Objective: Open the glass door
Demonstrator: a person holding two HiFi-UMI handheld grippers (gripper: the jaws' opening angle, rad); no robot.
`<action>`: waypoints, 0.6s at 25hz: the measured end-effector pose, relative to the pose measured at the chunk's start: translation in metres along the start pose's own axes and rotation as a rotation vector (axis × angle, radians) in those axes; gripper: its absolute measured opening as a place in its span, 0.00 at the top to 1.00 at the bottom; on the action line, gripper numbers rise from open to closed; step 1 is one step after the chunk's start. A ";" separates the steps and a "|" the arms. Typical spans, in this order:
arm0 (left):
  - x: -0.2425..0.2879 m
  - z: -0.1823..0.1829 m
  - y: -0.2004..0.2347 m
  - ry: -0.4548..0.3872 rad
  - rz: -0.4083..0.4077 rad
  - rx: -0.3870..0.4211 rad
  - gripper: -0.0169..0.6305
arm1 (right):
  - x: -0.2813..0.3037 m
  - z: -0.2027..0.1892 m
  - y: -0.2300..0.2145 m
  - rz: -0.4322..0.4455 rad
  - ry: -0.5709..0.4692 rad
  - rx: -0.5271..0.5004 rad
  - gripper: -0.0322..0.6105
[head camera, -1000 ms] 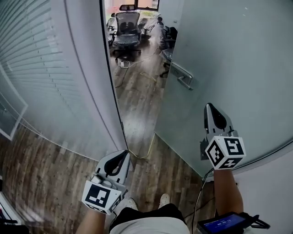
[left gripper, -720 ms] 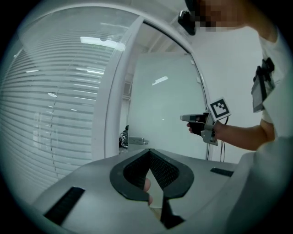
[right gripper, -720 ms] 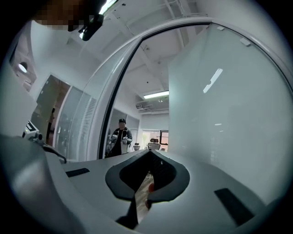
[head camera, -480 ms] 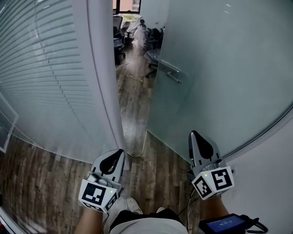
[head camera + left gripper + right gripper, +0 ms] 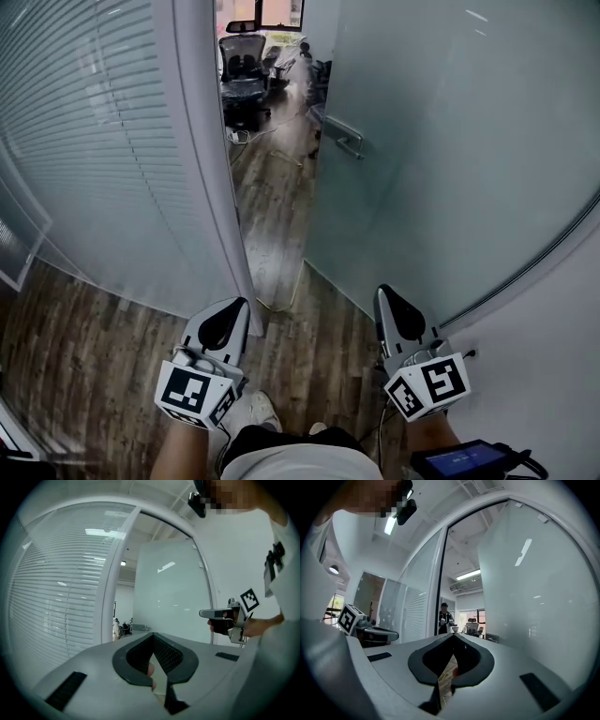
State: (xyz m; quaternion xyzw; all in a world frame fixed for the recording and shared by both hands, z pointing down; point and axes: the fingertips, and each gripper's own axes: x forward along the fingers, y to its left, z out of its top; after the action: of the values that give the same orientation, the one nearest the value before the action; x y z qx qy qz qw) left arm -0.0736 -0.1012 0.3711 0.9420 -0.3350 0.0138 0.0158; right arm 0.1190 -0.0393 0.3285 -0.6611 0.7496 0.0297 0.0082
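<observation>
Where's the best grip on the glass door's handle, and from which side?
Probably mid-bar on the handle: it's a level bar standing off the glass door near its free edge. Come from the near face, jaws above and below it.

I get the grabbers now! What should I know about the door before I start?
Left gripper: jaws shut, empty, held low in front of the doorway.
Right gripper: jaws shut, empty, near the frosted glass door but not touching it.
The door stands ajar, with a gap between its edge and the white door frame post. Its metal bar handle is far ahead of both grippers.
Done: the door is open partway.
Left: probably only pushing it wider, if a full opening is wanted.
</observation>
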 end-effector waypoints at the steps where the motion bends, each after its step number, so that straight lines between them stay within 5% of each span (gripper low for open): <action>1: -0.011 0.019 -0.007 0.002 0.012 -0.005 0.98 | -0.007 0.021 0.003 0.013 0.005 0.003 0.95; 4: -0.041 0.044 -0.025 0.010 0.061 -0.012 0.98 | -0.030 0.052 0.013 0.063 0.008 0.011 0.95; 15: -0.096 0.035 -0.057 0.002 0.195 0.015 0.98 | -0.073 0.030 0.036 0.185 0.014 0.038 0.95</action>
State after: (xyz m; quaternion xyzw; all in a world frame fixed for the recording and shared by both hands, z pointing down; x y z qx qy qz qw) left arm -0.1111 0.0022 0.3317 0.9050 -0.4250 0.0189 0.0076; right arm 0.0913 0.0392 0.3034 -0.5890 0.8079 0.0118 0.0128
